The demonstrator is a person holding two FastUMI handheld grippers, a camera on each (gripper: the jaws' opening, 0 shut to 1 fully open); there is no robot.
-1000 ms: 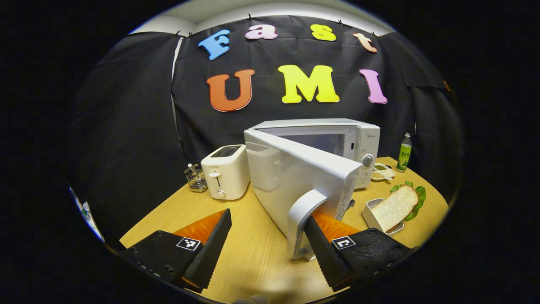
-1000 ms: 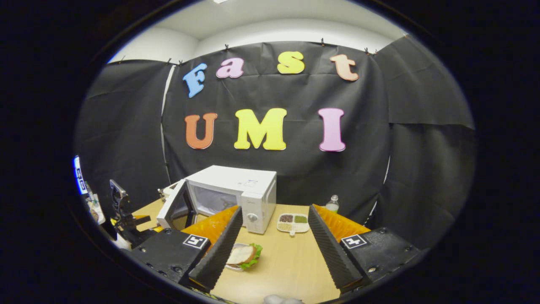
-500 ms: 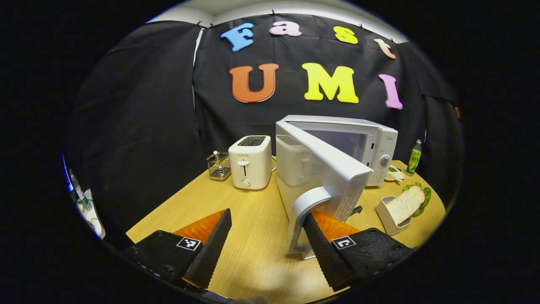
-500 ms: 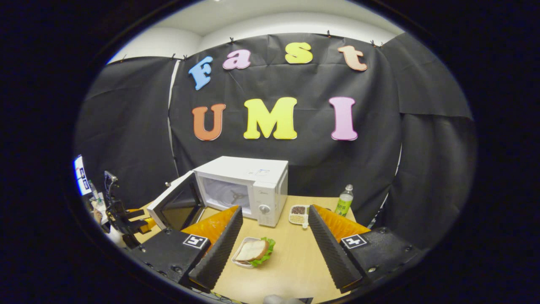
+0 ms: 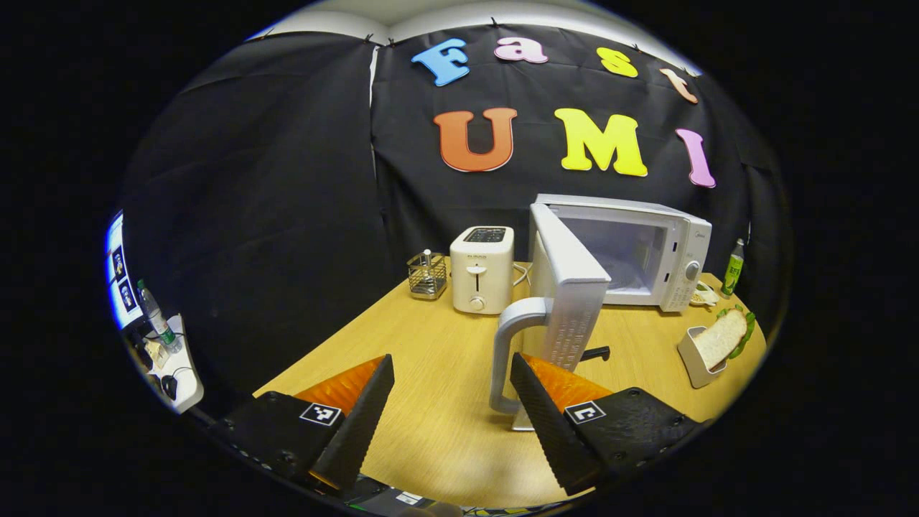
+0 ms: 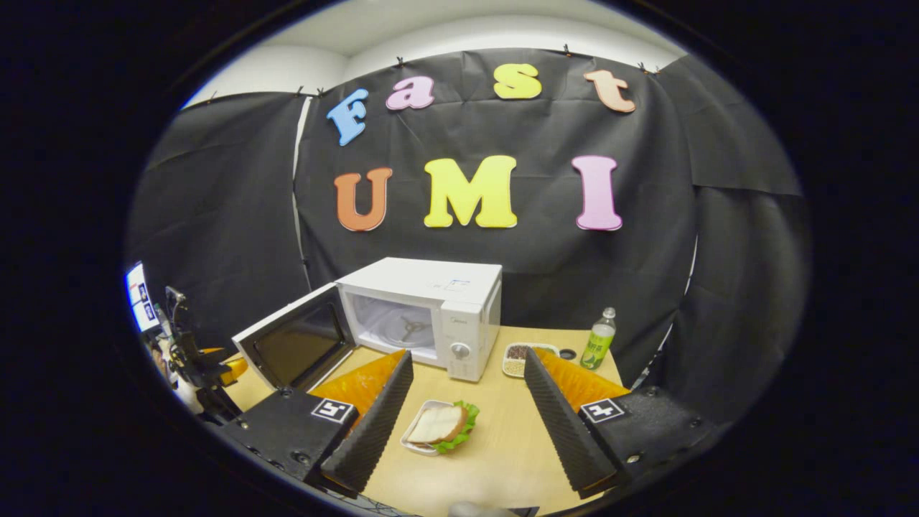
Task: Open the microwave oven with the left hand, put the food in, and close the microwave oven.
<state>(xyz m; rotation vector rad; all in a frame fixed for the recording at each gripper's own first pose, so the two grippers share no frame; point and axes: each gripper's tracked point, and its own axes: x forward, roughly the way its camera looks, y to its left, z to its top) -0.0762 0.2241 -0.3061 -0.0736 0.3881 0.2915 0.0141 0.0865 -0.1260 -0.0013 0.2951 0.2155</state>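
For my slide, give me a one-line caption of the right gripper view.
Open right gripper hovers above the sandwich tray, facing the microwave with its door swung wide.

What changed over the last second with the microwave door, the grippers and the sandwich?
The microwave door swung further open, drawn by the left gripper, whose one finger stays hooked behind the handle; its jaws remain open, nothing clamped. The right gripper moved toward the sandwich, still open and holding nothing. The sandwich, its tray, the toaster and the bottle stayed put.
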